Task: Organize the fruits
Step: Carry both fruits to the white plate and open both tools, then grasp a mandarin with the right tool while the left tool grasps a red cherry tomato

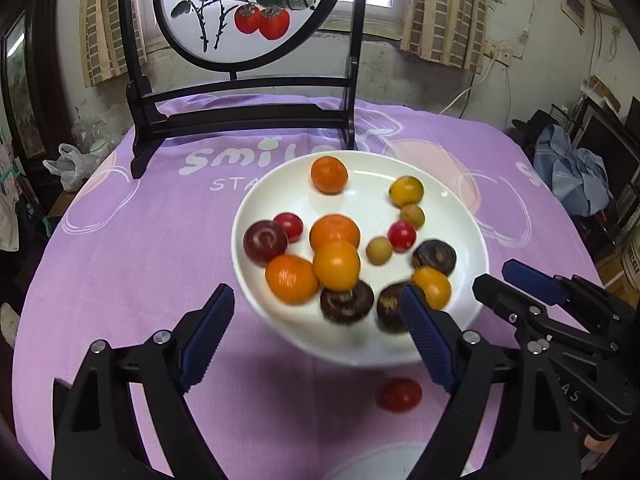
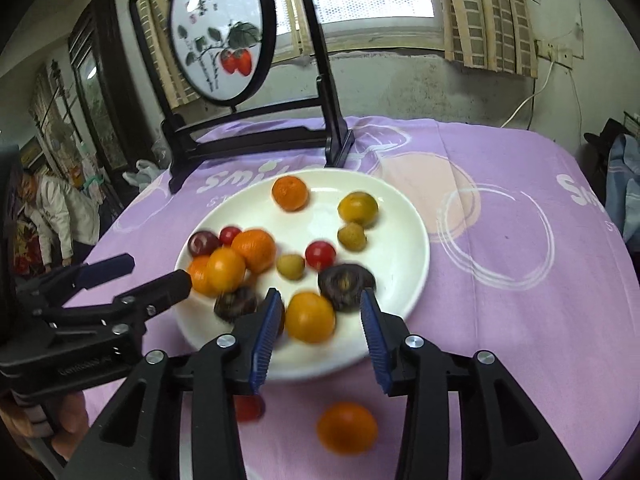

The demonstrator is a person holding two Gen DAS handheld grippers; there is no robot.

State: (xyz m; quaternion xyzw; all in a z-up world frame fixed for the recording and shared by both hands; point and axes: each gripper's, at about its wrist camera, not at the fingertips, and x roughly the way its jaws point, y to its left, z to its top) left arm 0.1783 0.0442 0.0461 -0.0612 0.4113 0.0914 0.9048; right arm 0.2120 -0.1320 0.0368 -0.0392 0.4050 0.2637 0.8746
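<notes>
A white plate [image 1: 452, 208] on the purple cloth holds several fruits: oranges [image 1: 329, 174], yellow fruits [image 1: 406, 191], red cherry tomatoes [image 1: 401, 236], a dark plum [image 1: 265, 241], brown water chestnuts [image 1: 434, 257] and small longans [image 1: 379, 251]. My left gripper [image 1: 316, 332] is open and empty over the plate's near rim. My right gripper [image 2: 320, 328] is open around a yellow-orange fruit [image 2: 310, 317] in the plate [image 2: 404, 220], not touching it. A red tomato [image 1: 400, 395] lies on the cloth near the plate, and an orange [image 2: 347, 427] lies on the cloth in the right wrist view.
A black wooden stand with a round persimmon painting [image 1: 244, 4] stands at the table's back. Another white rim [image 1: 384, 460] shows at the bottom edge. A person [image 2: 60, 216] stands at the far left. Clutter sits beyond the right table edge [image 1: 576, 176].
</notes>
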